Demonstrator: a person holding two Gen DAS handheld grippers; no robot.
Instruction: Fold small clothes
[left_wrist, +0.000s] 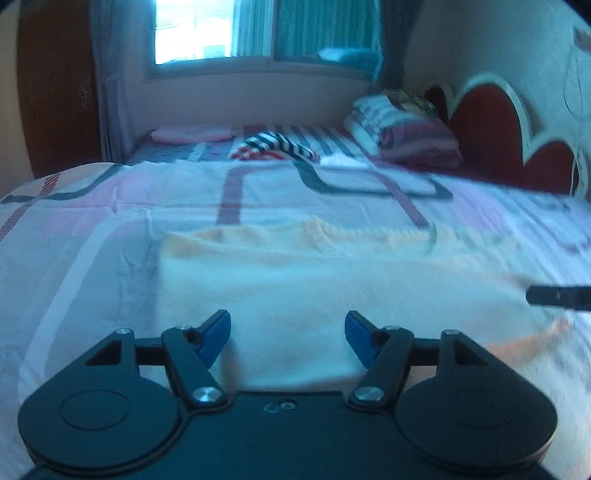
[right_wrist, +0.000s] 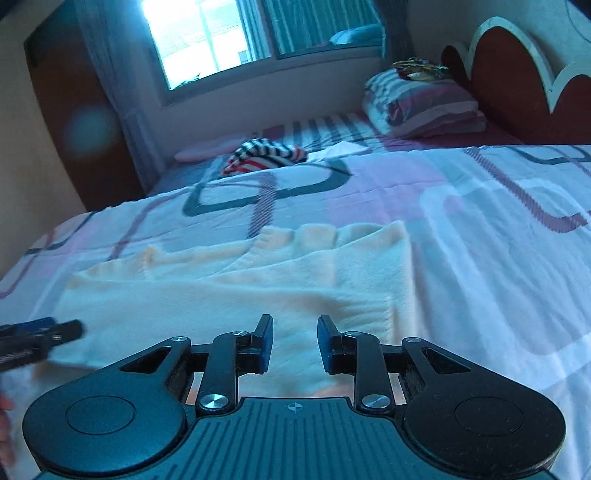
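Left gripper (left_wrist: 287, 338) is seen from its own wrist view with jaws spread wide and nothing between the blue pads (left_wrist: 214, 338); released, poised low over the near part of a cream knitted garment (left_wrist: 314, 295). The garment is laid flat on the patterned bedspread (left_wrist: 92, 221) close to the bed's near edge, ribbed hem or cuffs turned toward the far side; flatness suggests it has been spread for folding. The tip of the right gripper (left_wrist: 557, 295) is caught at the right margin, level with the garment's right side. Farther up the bed a striped garment (left_wrist: 275, 146) lies bunched near the far edge, probably waiting its turn, with stacked pillows (left_wrist: 402, 129) against the red headboard (left_wrist: 491, 125). Picture is motion-blurred on the right. From the right wrist view, the right gripper (right_wrist: 295, 343) is noted with jaws partly closed, a clear gap left, and no cloth pinched between the pads (right_wrist: 266, 343); empty, over the garment's near right corner (right_wrist: 236, 302). The left gripper (right_wrist: 40, 332) is glimpsed at the left margin beside the garment's left edge. One gripper at each side is judged to be the setup for taking both near corners and carrying them over. No grasp has been made yet. The striped garment (right_wrist: 264, 153) is again seen bunched far up the bed.
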